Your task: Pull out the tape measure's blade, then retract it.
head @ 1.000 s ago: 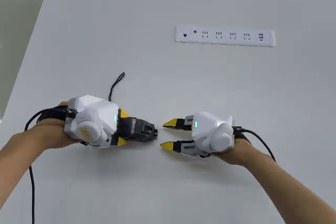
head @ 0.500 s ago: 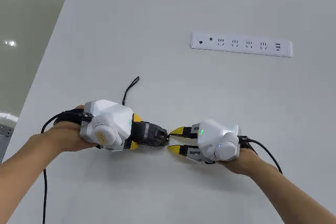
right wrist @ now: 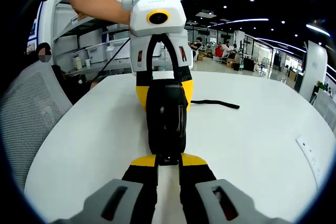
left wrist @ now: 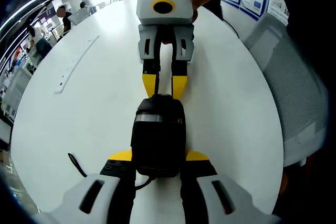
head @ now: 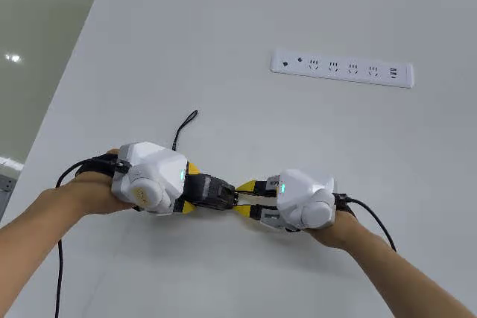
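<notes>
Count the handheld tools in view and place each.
2. The left tool clamps the black tape measure; the right tool faces it, jaws straddling the case's front end.

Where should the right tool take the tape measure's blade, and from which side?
Take the small end hook at the front of the tape measure, coming straight in from the side opposite the left tool, which clamps it. The hook juts toward the right tool, whose jaws flank it.

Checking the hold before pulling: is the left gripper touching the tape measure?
Touching. Left gripper view: the left gripper clamps the tape measure between its jaws.
</notes>
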`<state>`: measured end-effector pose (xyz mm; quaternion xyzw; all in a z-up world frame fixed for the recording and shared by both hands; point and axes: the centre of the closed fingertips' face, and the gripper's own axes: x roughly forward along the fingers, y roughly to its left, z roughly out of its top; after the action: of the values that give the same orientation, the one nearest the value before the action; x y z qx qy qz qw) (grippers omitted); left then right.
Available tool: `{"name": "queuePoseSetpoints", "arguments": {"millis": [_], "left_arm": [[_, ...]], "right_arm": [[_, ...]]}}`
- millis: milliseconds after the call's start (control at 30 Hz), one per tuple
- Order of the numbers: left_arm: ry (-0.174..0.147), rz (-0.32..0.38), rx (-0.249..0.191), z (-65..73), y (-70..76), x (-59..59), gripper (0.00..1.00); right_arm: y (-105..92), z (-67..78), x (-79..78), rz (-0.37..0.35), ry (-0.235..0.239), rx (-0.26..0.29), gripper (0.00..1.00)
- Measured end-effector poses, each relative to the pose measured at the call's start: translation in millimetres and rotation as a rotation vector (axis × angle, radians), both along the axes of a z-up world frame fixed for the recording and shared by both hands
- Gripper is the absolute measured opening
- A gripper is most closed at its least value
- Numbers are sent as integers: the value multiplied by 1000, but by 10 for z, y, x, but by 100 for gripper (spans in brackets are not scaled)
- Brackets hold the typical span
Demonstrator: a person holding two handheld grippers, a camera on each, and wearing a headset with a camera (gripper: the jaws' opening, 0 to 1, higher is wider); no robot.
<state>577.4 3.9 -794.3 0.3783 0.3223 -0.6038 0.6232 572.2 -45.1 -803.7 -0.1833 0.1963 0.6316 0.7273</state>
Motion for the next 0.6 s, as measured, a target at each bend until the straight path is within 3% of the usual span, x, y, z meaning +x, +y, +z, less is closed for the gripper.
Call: {"name": "queuePoseSetpoints", "arguments": {"millis": [267,367,467,600], "left_arm": [[-4,-3,-1,1,2,-2,28],[-3,-4,-2,1,1,0,28],[-3,-7,-3,0,-1,-1,28],[-3,-13,0,0,-1,-6,28]], "right_arm": [[-6,-2,2,-7,-1,25,15],[-16,-10,9,-31,31,44,15],[-9,-1,3,-26,17,42,15],[-8,-12,-11,-26,35,46,13]]}}
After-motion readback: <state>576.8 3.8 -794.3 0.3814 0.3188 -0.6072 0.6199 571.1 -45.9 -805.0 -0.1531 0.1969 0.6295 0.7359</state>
